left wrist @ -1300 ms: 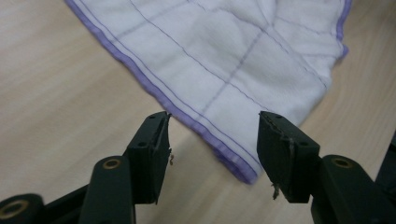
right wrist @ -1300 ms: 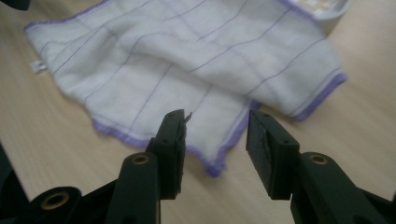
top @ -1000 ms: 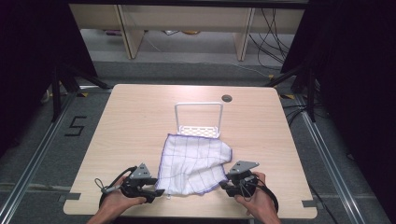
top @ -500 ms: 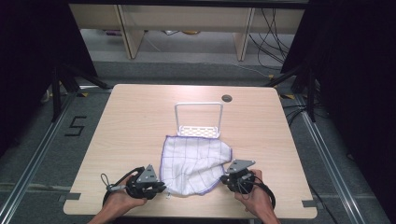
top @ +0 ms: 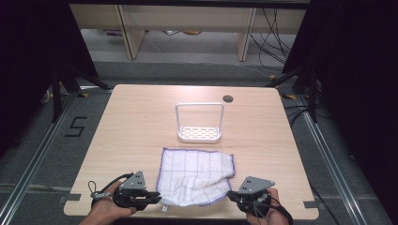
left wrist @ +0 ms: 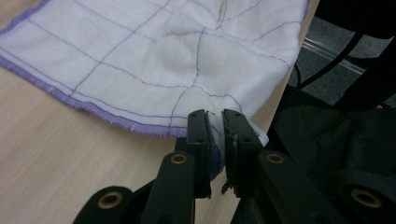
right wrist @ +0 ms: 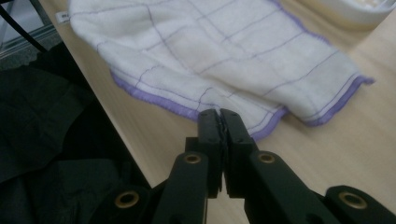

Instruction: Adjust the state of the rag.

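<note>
At the near edge of the table (top: 141, 122), a person's two hands come in from below, each holding a gripper. The left gripper (top: 157, 197) points toward the middle, its jaws pinched narrow on the near left corner of the cloth (top: 197, 176); in the left gripper view a fold of cloth (left wrist: 187, 56) is squeezed between the two black jaws of that gripper (left wrist: 215, 128), with a small white tag showing just beside them at the table's edge. The right gripper (top: 231, 194) sits at the cloth's near right side, its jaws (right wrist: 219, 122) pressed nearly together on the purple hem, so it grips the cloth's (right wrist: 210, 51) edge there. The cloth is white with thin purple grid lines and a purple border; it lies on the near half of the table, between the two grippers, flat at its far side and rumpled and folded over along the near right. Just beyond the cloth, near the table's centre, stands a white rack (top: 199, 124) with a slotted base and a tall looped frame, close to the cloth but apart from it. Farther back, a round dark hole (top: 228, 98) sits in the tabletop. Beyond the table stand pale wooden furniture legs and dark cables on the floor.
</note>
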`<action>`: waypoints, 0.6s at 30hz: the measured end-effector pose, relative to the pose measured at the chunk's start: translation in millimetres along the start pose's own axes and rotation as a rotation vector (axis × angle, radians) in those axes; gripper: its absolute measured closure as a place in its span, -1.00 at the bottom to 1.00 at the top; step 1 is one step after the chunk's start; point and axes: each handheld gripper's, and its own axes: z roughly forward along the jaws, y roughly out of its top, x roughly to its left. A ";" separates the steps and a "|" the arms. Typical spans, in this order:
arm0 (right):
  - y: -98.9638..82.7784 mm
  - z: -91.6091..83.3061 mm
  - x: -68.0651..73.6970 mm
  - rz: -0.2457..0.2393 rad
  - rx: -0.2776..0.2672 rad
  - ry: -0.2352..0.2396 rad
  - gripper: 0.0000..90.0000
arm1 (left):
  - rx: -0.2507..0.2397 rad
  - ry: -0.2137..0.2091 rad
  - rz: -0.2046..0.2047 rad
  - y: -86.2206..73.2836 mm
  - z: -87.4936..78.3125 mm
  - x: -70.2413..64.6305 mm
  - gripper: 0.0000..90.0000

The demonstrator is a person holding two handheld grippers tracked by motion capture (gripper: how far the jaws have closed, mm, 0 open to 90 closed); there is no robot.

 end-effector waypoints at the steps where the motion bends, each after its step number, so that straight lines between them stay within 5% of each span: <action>1: -3.5 2.9 0.1 0.006 0.014 0.004 0.96 | 0.002 -0.007 -0.025 -2.5 3.2 0.3 0.79; 11: -23.4 21.9 7.0 0.012 0.089 0.022 0.94 | 0.065 -0.025 -0.008 -12.5 14.7 -9.8 0.70; 14: -25.0 25.1 9.2 0.013 0.106 0.044 0.82 | 0.060 -0.011 -0.015 -12.7 14.6 -8.8 0.48; 18: -17.7 14.5 2.5 0.072 0.039 0.038 0.52 | 0.024 0.028 -0.034 -5.1 5.6 0.3 0.24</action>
